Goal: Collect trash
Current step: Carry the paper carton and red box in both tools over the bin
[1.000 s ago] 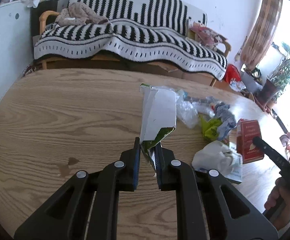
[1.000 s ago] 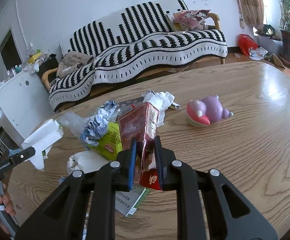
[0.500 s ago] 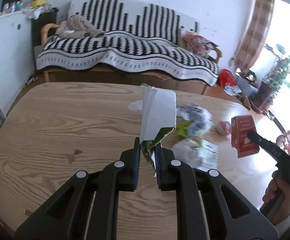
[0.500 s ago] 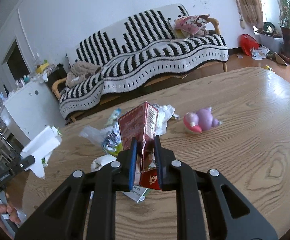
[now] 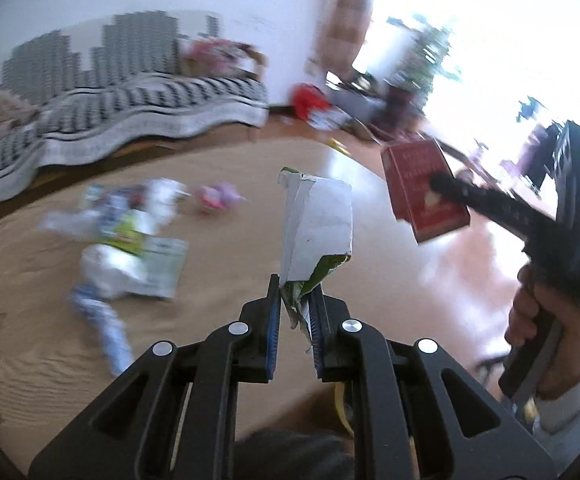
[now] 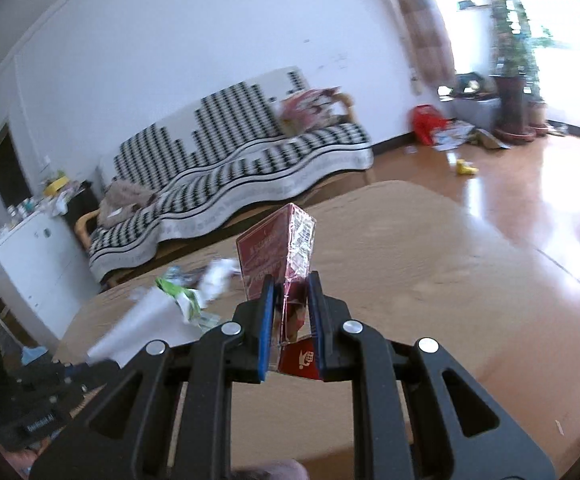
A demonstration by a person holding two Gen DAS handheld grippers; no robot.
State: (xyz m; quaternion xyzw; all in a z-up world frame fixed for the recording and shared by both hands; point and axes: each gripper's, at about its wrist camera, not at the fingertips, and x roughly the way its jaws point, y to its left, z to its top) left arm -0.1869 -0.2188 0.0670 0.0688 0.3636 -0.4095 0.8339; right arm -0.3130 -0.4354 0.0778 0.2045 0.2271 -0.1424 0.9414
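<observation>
Left wrist view: your left hand-held gripper (image 5: 294, 316) is pinched tight on one torn white-and-green carton (image 5: 316, 228), long axis upright, ripped top pointing up and away from you. Over in your right hand-held gripper (image 6: 290, 316), one red box (image 6: 278, 252) is clamped between the pads, standing upright too, leaning slightly left. Two pieces held, one apiece! Both are up off the wooden surface (image 5: 30, 240) now; half a second ago they hung low over the pile, and you've swung right, toward the window. The remaining trash heap (image 5: 126, 240) lies blurred on the surface to your left, a pink toy (image 5: 218, 196) just beyond it.
</observation>
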